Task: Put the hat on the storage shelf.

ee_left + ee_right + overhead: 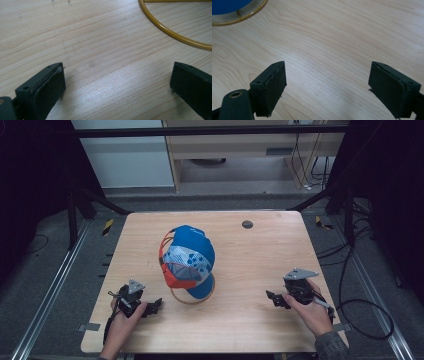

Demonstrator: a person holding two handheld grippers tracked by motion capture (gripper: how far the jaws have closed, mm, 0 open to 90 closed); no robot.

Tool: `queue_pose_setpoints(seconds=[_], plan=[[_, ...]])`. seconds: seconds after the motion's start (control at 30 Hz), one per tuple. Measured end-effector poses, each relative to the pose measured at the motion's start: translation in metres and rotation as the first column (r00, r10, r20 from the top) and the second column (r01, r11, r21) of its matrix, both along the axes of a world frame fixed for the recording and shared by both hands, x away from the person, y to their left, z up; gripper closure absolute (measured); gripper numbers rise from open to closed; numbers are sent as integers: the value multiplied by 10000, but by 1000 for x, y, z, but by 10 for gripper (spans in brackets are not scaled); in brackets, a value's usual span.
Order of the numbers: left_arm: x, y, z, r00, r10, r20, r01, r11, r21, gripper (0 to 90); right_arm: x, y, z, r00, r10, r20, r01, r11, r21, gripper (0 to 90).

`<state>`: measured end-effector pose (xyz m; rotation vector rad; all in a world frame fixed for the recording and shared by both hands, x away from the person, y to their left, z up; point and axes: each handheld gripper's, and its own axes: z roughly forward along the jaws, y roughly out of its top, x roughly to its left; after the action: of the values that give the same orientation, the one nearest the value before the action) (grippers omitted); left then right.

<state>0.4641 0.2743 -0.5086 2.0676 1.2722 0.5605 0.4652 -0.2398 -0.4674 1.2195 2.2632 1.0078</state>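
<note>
A blue cap [192,257] with a light patterned panel and an orange-red edge stands near the middle of the wooden worktop [260,265]. It rests on a thin yellow wire ring [192,298], which lies flat on the wood. The left hand-held gripper [150,307] is near the front left corner, its jaws spread wide with nothing between them. The right hand-held gripper [274,298] is at the front right, also wide apart and empty. Both are well apart from the cap.
</note>
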Motion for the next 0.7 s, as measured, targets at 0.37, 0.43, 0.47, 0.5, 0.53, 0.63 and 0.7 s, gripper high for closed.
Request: queue_pose_setpoints(seconds=[0.37,0.43,0.47,0.5,0.53,0.63,0.7], plan=[[0,0,0,10000,7,8,-7,10000,-1,0,-1,4,-19,9985,-543,68,542,9985,97,126],[0,0,0,10000,7,10,-7,10000,3,0,0,5,-21,9981,-618,71,617,9980,127,124],[0,0,0,10000,-3,-1,3,10000,0,0,1,5,-23,9975,-707,18,707,9974,168,123],[0,0,0,10000,-2,0,2,10000,0,0,1,6,-24,9970,-774,-16,775,9968,219,121],[0,0,0,10000,-3,-2,3,10000,0,0,2,6,-26,9967,-807,-3,807,9966,166,119],[0,0,0,10000,-3,-2,3,10000,-3,0,2,9,-30,9960,-895,-46,896,9958,165,117],[0,0,0,10000,-2,-2,2,10000,-3,0,2,11,-32,9951,-982,-145,985,9949,200,113]])
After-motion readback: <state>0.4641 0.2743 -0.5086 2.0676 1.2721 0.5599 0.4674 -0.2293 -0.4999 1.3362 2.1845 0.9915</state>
